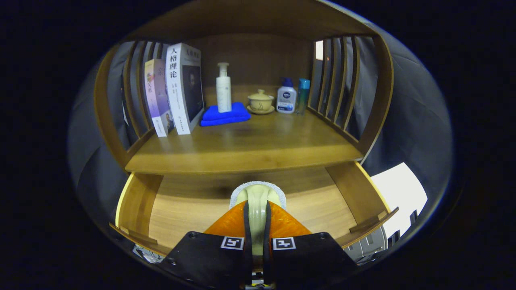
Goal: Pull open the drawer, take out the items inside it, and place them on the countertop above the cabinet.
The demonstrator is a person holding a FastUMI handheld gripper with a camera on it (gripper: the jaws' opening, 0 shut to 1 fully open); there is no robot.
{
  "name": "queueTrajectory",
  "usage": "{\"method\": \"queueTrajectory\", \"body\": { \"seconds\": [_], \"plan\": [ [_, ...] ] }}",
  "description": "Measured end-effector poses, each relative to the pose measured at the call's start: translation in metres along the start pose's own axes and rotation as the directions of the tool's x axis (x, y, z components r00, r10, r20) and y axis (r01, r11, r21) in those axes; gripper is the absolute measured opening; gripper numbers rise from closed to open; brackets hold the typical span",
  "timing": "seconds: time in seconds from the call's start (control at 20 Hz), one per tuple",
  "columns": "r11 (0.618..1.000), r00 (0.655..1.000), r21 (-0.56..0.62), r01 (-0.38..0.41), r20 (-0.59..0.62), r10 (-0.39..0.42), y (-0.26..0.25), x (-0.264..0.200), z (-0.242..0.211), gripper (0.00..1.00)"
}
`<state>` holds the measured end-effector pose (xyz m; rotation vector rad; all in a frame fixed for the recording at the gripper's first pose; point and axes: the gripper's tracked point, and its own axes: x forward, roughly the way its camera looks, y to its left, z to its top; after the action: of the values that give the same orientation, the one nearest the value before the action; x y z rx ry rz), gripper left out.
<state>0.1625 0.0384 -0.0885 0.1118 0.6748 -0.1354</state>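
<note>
Fingers (256,225) pinching pale handle (256,209) (head half hidden), above open drawer (322,201).

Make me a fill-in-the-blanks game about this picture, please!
1. The tool is shut on a pale brush above the ____ drawer.
2. The white pump bottle stands on a folded ____ cloth.
3. Two ____ stand beside that cloth on the countertop.
4. The lidded cup sits on a ____.

Missing words: open; blue; books; saucer
</note>
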Motion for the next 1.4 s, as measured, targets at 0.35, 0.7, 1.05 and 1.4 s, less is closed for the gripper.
{"method": "queueTrajectory", "body": {
  "seconds": [0.35,0.7,1.05,1.4],
  "plan": [
    [1.000,0.993,-0.028,0.002,0.115,0.002,0.006,-0.010,0.053,0.12],
    [0.999,0.982,-0.047,-0.025,0.186,0.034,0.010,0.012,0.107,0.12],
    [0.998,0.984,-0.046,-0.051,0.166,0.058,0.013,0.058,0.140,0.12],
    [0.997,0.992,-0.018,-0.080,0.094,0.082,0.008,0.097,0.125,0.21]
  ]
}}
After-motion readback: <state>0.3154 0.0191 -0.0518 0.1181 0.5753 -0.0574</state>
